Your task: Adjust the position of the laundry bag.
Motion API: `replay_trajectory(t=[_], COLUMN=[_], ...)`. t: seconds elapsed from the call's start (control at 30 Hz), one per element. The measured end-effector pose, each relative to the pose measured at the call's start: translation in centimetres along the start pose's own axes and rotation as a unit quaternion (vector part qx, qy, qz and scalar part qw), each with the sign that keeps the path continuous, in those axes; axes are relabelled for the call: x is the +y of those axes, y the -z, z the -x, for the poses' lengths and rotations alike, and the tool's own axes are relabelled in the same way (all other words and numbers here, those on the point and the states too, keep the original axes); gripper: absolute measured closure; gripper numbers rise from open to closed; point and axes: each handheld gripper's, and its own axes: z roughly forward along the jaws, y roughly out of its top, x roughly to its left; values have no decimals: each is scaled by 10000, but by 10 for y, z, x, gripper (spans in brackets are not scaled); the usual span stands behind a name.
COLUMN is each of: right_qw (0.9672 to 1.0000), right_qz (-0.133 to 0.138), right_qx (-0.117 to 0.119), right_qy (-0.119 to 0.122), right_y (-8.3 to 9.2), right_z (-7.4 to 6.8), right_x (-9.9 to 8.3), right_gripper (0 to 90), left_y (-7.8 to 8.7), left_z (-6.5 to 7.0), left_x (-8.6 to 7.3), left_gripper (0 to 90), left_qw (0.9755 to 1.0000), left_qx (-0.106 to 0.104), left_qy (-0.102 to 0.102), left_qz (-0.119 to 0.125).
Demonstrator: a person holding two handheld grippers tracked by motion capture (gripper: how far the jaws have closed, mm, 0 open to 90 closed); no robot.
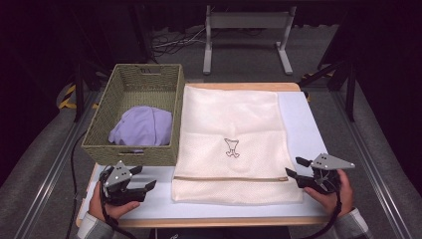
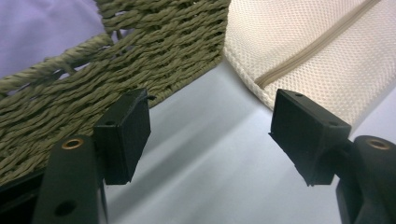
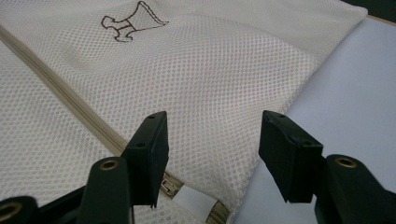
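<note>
Both tongs, left and right, gape empty; the cream mesh zip-up laundry bag lies shut near the surface's front edge, nothing loaded yet.

A cream mesh laundry bag lies flat across the middle of the table, reaching from the far edge almost to the near one. Its zipper runs parallel to the near edge – closed, with the pull tab at the right end. A small brown outline emblem marks its centre.
</note>
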Motion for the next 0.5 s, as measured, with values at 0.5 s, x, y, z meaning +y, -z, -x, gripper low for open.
replay_trajectory(t=[0.5], right_qw=[9999], right_qz=[-54], right_qx=[88], right_qy=[64], right_y=[-2], right_z=[-2], right_x=[1], right_gripper=[506], left_y=[0], left_z=[6], left_x=[1], left_gripper=[328], left_qw=[9998], left_qx=[-106], left_qy=[-160], left_qz=[-65])
